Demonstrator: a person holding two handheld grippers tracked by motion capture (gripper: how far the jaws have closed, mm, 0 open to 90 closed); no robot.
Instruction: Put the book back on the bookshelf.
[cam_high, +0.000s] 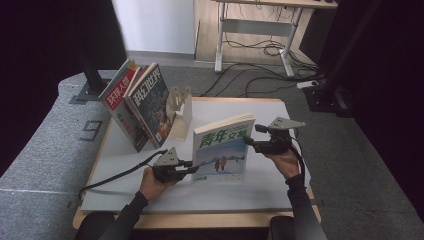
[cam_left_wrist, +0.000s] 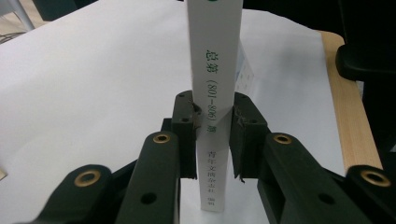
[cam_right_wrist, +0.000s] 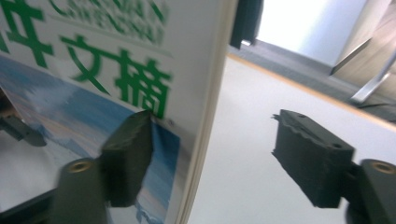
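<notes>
While the green-titled book stood upright on the tabletop, clamped at its spine by the left tongs, the right tongs were spread wide; toppling was risked if that single grip slipped.

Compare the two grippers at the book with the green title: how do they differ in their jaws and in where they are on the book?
The left gripper has its jaws shut on the book, clamping its white spine low down; the right gripper has its jaws open, one pad beside the cover and the other well clear of the page edge. In the high view, the left gripper meets the book's lower left edge, the right gripper its upper right edge. Both are black, hand-held, and point at the same upright book.
</notes>
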